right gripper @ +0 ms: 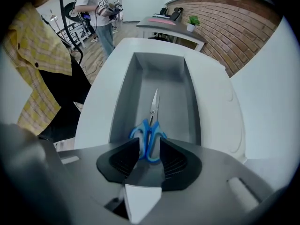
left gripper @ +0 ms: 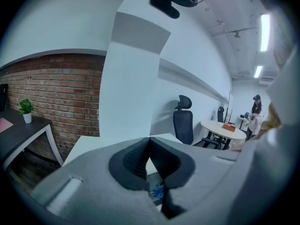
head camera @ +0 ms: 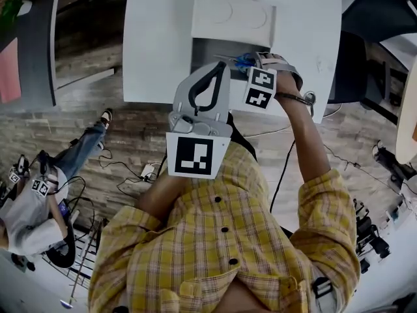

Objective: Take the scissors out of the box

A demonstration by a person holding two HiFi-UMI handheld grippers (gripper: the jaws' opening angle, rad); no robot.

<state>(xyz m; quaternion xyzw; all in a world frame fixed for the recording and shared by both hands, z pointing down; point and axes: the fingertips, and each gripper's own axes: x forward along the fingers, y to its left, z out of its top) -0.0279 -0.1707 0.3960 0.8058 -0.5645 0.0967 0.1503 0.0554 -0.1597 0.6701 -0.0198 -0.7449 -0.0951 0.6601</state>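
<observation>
hovering my right gripper (right gripper: 149,145) with wide fingers either side of the scissors (right gripper: 150,125), left gripper (left gripper: 150,139) pinched empty, nothing lifted from the box (right gripper: 125,93) yet.

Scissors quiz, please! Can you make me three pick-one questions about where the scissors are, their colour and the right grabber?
1. Where do the scissors lie?
A) in the grey box
B) on the floor
C) on a chair

2. What colour are their handles?
A) red
B) blue
C) yellow

3. How do the jaws of the right gripper stand?
A) shut tight together
B) apart, with the handles seen between them
C) clamped on the box wall

Answers:
1 A: the right gripper view shows them on the box's grey bottom.
2 B: both loops are blue.
3 B: the pads stand apart on either side of the handles.
</observation>
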